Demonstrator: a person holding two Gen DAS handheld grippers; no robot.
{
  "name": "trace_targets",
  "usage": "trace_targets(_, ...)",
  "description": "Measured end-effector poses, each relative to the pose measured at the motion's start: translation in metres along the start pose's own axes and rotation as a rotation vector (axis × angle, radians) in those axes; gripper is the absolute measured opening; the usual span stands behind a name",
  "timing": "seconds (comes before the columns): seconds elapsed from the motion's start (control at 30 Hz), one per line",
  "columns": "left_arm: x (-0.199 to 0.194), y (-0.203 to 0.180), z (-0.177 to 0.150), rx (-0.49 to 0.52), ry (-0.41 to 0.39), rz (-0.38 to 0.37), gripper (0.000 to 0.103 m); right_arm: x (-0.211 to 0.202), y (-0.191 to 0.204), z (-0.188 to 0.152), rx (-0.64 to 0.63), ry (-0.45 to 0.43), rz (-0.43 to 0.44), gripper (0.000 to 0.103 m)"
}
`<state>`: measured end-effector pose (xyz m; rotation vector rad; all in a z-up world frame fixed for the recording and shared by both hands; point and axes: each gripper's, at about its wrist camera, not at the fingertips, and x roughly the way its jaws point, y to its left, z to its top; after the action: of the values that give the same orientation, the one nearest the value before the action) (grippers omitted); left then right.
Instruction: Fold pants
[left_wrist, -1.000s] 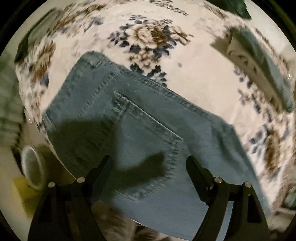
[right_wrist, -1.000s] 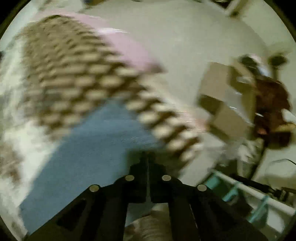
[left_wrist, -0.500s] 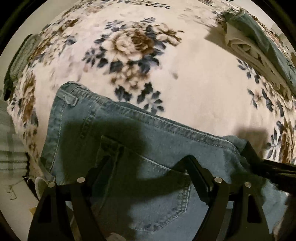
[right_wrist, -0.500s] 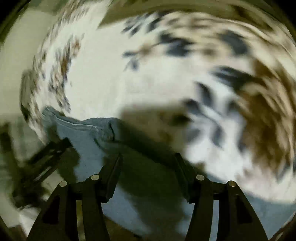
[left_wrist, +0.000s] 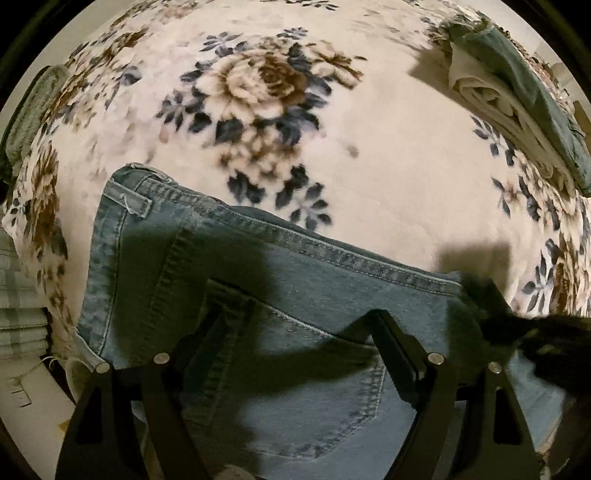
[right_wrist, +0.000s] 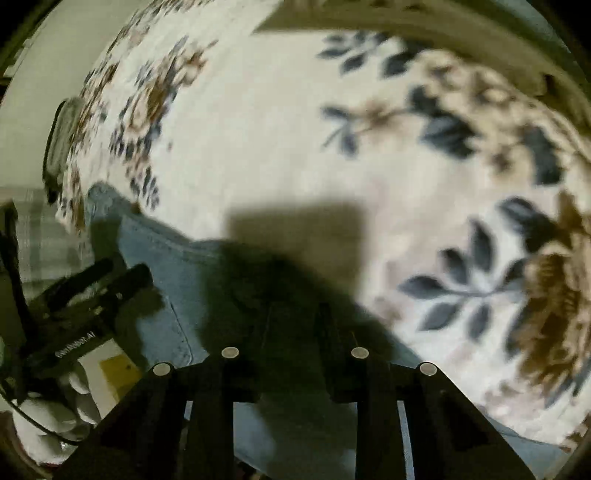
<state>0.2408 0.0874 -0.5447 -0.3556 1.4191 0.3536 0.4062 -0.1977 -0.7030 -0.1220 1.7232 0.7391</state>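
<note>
Blue jeans (left_wrist: 295, 295) lie flat on the floral blanket (left_wrist: 258, 110), back pocket up, waistband at the left. My left gripper (left_wrist: 295, 325) is open and hovers over the pocket. My right gripper (right_wrist: 295, 314) sits low over the jeans' far edge (right_wrist: 166, 258); its fingers are closer together than before, in deep shadow, and I cannot tell whether they pinch denim. The right gripper's dark tip shows in the left wrist view (left_wrist: 491, 310) at the jeans' right edge. The left gripper shows at the left of the right wrist view (right_wrist: 92, 295).
Folded clothes (left_wrist: 517, 92), white and green, are stacked at the blanket's far right. A green item (left_wrist: 29, 110) lies at the far left edge. A plaid cloth (left_wrist: 18, 295) hangs past the blanket's left edge.
The left gripper has dropped closer to the jeans. The right gripper has swung down to the jeans' edge and its fingers have narrowed.
</note>
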Motion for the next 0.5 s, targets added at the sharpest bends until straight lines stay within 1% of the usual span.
trace_targets(0.03, 0.0, 0.001, 0.001, -0.001, 0.004, 0.001, 0.08, 0.013, 0.009, 0.002, -0.009, 0.027, 0.0, 0.026)
trace_targets(0.07, 0.0, 0.001, 0.002, -0.001, 0.008, 0.003, 0.08, 0.021, 0.012, 0.001, -0.017, 0.029, -0.032, 0.024)
trace_targets(0.1, 0.0, 0.002, 0.003, -0.002, 0.01, 0.001, 0.08, 0.024, 0.01, 0.002, -0.018, 0.019, -0.049, 0.01)
trace_targets(0.13, 0.0, 0.001, 0.003, -0.001, 0.009, 0.001, 0.08, 0.025, 0.009, 0.002, -0.009, 0.012, -0.058, 0.002)
trace_targets(0.23, -0.002, 0.0, -0.001, 0.0, 0.006, -0.003, 0.08, 0.0, -0.005, -0.001, 0.028, -0.083, -0.093, 0.002)
trace_targets(0.27, -0.004, 0.0, -0.001, -0.004, 0.004, -0.007, 0.08, -0.012, -0.013, -0.004, 0.043, -0.119, -0.116, 0.0)
trace_targets(0.33, -0.008, 0.0, -0.001, -0.01, 0.002, -0.013, 0.08, -0.034, -0.029, -0.008, 0.074, -0.185, -0.151, 0.0)
trace_targets(0.37, -0.009, 0.001, -0.001, -0.015, 0.0, -0.018, 0.08, -0.045, -0.041, -0.008, 0.102, -0.207, -0.14, 0.0)
trace_targets(0.4, -0.011, 0.001, -0.002, -0.018, -0.002, -0.019, 0.08, -0.048, -0.042, -0.004, 0.118, -0.201, -0.108, 0.0)
trace_targets(0.47, -0.012, 0.0, -0.001, -0.023, 0.0, -0.026, 0.08, -0.05, -0.046, 0.006, 0.132, -0.138, 0.01, 0.0)
trace_targets(0.5, -0.012, 0.0, -0.001, -0.024, -0.002, -0.026, 0.08, -0.048, -0.047, 0.005, 0.129, -0.105, 0.049, 0.002)
